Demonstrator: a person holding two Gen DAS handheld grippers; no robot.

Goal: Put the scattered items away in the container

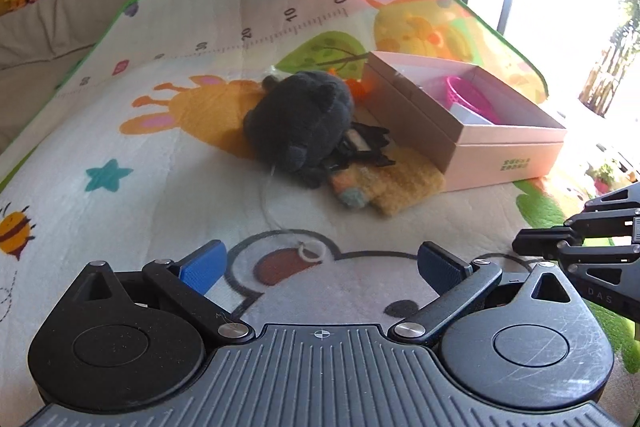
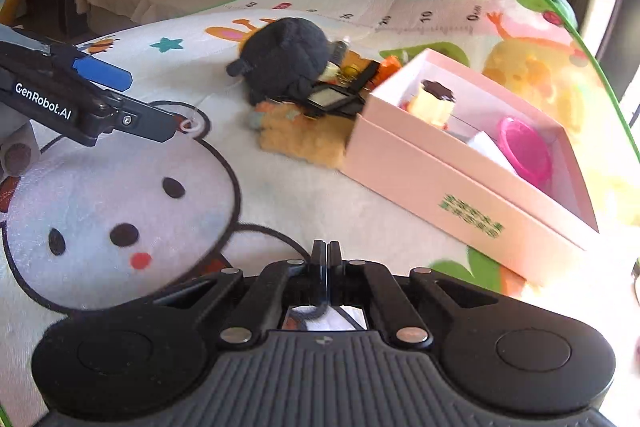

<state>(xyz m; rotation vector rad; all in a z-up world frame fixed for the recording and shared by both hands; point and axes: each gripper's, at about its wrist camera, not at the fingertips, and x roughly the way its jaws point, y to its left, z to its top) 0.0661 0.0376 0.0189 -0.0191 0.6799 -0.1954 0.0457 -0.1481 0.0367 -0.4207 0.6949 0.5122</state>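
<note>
Lying ahead of the spread left tongs (image 1: 320,263), the dark grey plush toy (image 1: 302,121) looked soft and light. Its rounded body would probably suit a pinch; the right tongs (image 2: 326,259) were pressed together, empty.

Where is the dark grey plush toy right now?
In both views the dark grey plush toy lies mid-mat, left of the pink box, resting on a black item and a yellow knitted piece.
</note>
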